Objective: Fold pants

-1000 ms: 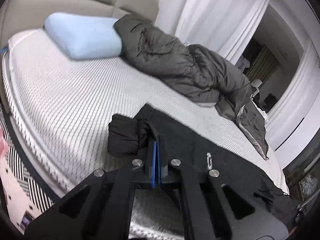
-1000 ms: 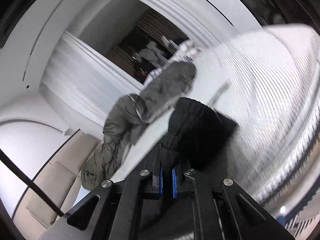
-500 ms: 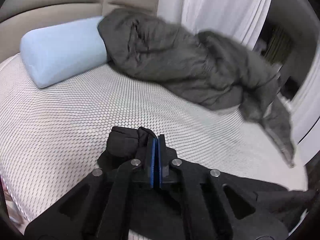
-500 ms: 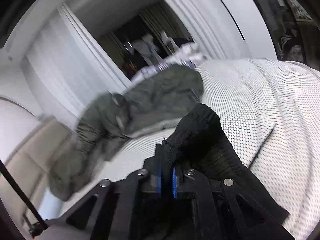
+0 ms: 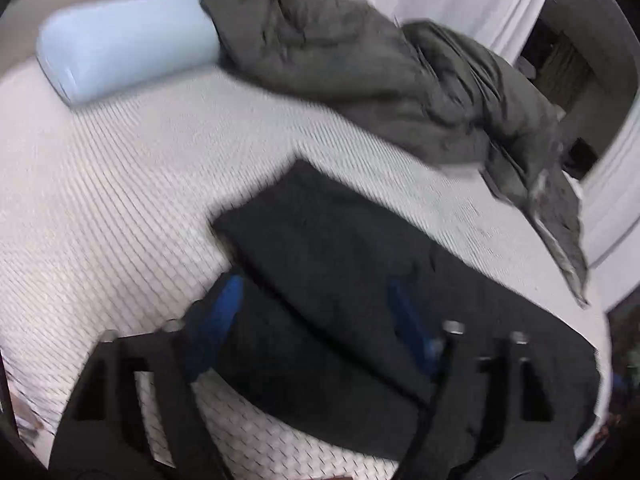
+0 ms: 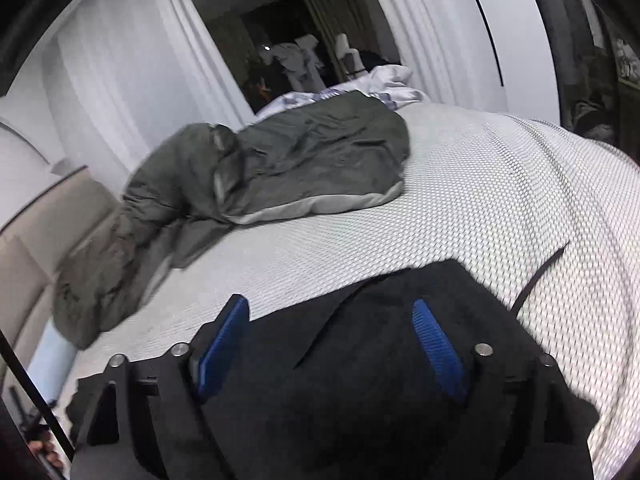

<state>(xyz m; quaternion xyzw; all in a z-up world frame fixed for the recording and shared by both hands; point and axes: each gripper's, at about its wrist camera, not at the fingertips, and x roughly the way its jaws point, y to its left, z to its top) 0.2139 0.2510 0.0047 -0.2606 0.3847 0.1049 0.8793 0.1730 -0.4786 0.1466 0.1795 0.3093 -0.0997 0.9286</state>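
Observation:
The black pants (image 5: pixel 336 264) lie flat on the white mesh-covered bed (image 5: pixel 120 184), folded over into a layered strip. My left gripper (image 5: pixel 316 300) is open, its blue pads spread wide just above the pants' near part. In the right wrist view the pants (image 6: pixel 360 360) lie under my right gripper (image 6: pixel 336 320), which is open too, blue pads wide apart over the cloth. A black drawstring (image 6: pixel 540 280) trails from the pants onto the bed. Neither gripper holds anything.
A dark grey padded jacket (image 5: pixel 380 80) lies crumpled across the far side of the bed; it also shows in the right wrist view (image 6: pixel 280 168). A light blue pillow (image 5: pixel 128 56) rests at the beige headboard. White curtains (image 6: pixel 120 80) and a dark doorway stand behind.
Both grippers were shut on bunched pants fabric and carried it across the bed. Now both have opened and let go, and the pants lie flat on the bed.

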